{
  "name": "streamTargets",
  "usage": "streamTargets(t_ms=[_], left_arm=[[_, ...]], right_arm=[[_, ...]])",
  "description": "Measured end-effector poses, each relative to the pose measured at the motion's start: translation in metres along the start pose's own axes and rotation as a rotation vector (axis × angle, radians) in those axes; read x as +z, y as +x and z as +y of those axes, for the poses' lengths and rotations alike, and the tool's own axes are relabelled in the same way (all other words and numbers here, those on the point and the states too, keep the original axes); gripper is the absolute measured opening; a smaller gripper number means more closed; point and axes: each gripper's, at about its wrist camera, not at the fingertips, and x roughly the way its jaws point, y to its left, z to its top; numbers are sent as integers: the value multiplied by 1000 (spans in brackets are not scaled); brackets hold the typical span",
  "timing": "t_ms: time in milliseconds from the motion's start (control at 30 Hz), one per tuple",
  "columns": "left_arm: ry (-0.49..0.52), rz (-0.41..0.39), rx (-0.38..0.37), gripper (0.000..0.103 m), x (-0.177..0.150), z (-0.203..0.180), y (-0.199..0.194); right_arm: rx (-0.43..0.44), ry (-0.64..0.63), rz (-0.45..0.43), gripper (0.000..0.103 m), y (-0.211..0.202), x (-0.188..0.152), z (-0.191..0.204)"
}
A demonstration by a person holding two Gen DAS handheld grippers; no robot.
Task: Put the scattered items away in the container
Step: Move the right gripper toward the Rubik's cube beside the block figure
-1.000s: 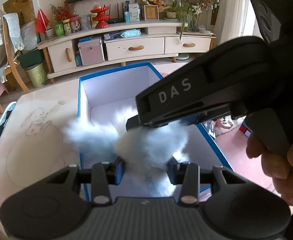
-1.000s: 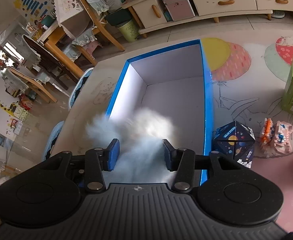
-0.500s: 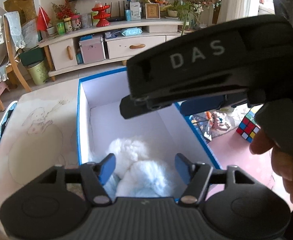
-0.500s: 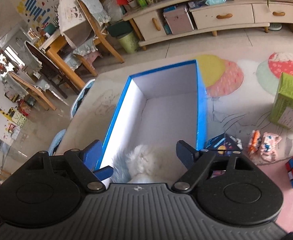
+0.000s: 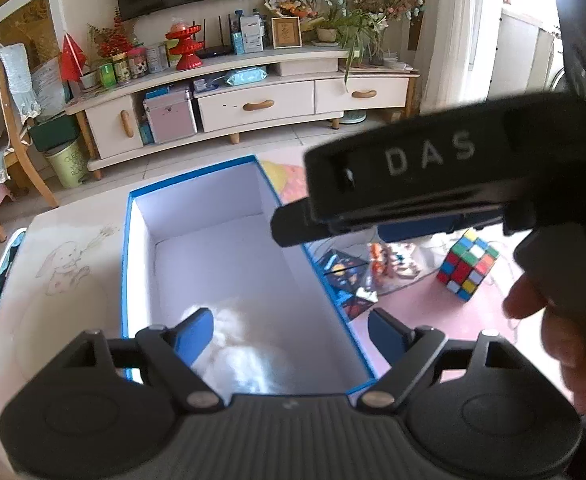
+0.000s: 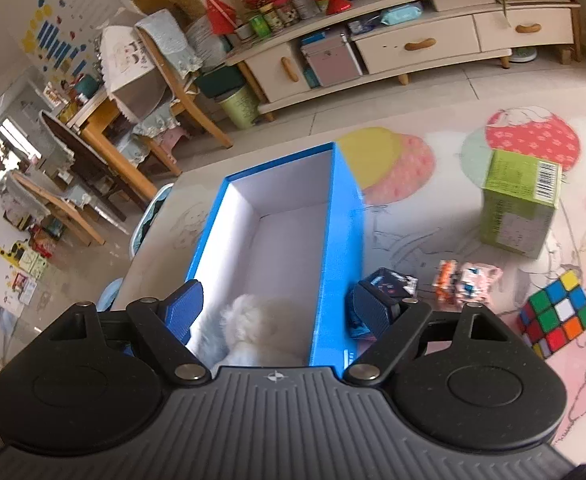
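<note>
Left wrist: I see left gripper [image 5: 291,330] spread, empty.
Right gripper [image 6: 277,308]: spread, empty.
Plush [image 6: 259,330]: inside box [image 6: 343,236].

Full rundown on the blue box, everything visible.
The blue box is a long, open-topped rectangular box, blue outside and along the rim, plain white inside, cardboard by its look. It stands upright on the patterned play mat, no lid in sight. A white fluffy toy lies at its near end; the rest is bare. A dark printed cube sits by its right wall; contact unclear.
</note>
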Motion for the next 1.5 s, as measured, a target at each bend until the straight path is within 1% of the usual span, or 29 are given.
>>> streamTargets(t_ms=[100,267,467,900,1167,1433,1500], left_arm=[[11,-10,-4,89,2,-6,-4],[19,-5,-5,89,5,-15,-2],[52,6,-14,89,5,-27,2],[144,-4,-42,88,17,-71,5],[180,2,-69,88,23,-92,11],[205,20,-91,82,25,-114,19],[211,27,-101,76,25,-119,22]], right_arm=[[4,15,-8,103,-2,0,-8],[3,27,-13,103,-6,-3,-18],[-14,39,-22,103,-12,-4,-33],[-41,90,-52,103,-34,-3,-78],[-54,117,-68,103,-49,-3,-105],[-64,149,-78,103,-64,-6,-135],[-68,158,-81,103,-68,-7,-141]])
